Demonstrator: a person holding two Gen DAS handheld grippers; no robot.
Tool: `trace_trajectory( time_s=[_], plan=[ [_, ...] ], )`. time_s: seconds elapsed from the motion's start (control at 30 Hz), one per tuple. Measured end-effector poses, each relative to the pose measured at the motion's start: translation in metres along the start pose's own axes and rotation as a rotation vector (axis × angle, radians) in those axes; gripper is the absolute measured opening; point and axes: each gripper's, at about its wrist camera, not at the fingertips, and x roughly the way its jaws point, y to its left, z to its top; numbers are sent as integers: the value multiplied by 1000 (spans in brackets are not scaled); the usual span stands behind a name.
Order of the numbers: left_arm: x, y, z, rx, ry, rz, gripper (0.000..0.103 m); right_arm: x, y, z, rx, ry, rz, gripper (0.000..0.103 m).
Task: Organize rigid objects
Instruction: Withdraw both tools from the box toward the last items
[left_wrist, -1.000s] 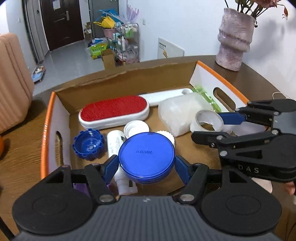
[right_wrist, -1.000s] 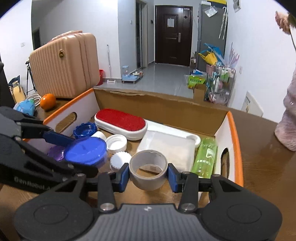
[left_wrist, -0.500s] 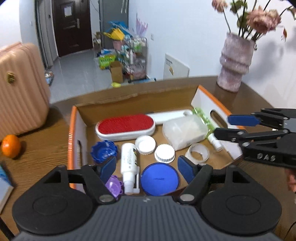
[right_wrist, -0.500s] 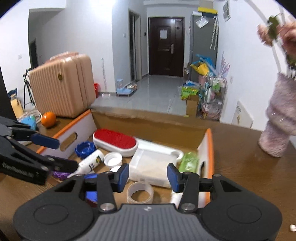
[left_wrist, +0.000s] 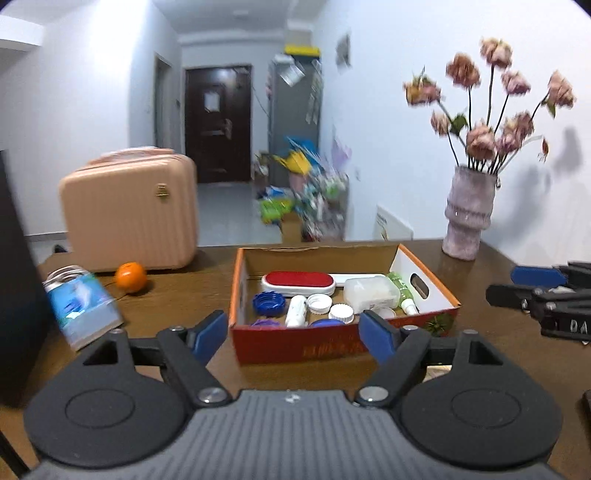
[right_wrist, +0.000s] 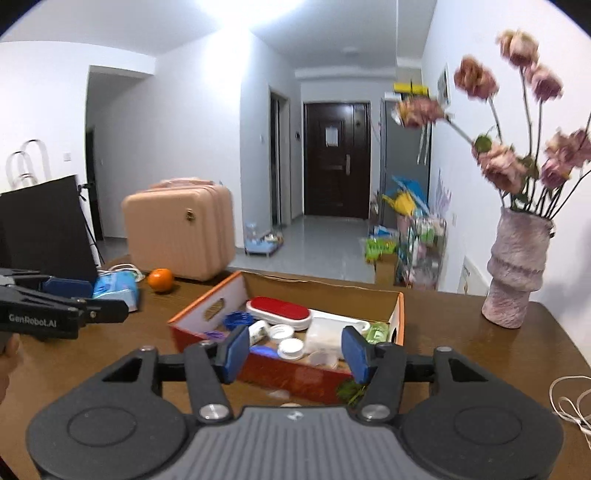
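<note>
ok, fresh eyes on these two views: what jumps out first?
The open cardboard box mid-table, packed with caps, bottles and a red-topped brush. Behind it to the left, a pink suitcase with an orange beside it; at the far right corner, a vase of dried flowers.

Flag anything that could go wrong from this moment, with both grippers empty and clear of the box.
1. The vase of tall flowers stands on the table right of the cardboard box; a wide sweep of the right gripper could tip it.
2. The white cable lies loose near the table's right edge and could snag that gripper.
3. The box is crowded: the white caps and white bottle lie close together, so the left gripper may knock neighbours when reaching in.
</note>
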Motion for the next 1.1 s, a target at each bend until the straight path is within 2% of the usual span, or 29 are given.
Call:
trace_trajectory(
  time_s=[0.17,0.27,0.4,0.5,0.57,0.83,1.1],
  plan=[
    [-72,-4,-46,-44,-119,90,92,-64,30,-42,-14,-81,11,65],
    [-109,-11,-80,-37,-186,155,96,-93,44,-74,13,-91,29,68],
    [-143,-18,-122,-43,-175,147,96,-114,59,-116,63,-54,48,73],
    [-157,-27,-146,2,-152,107,97,-121,70,-135,33,-15,38,73],
    [-162,-32,-152,28,-151,111,97,-126,74,-138,31,-11,21,73],
    [-166,-31,-152,20,-161,94,97,-124,69,-134,50,-17,8,73],
    [-126,-31,-151,21,-83,61,97,-80,48,-131,77,32,-21,71]
  ],
)
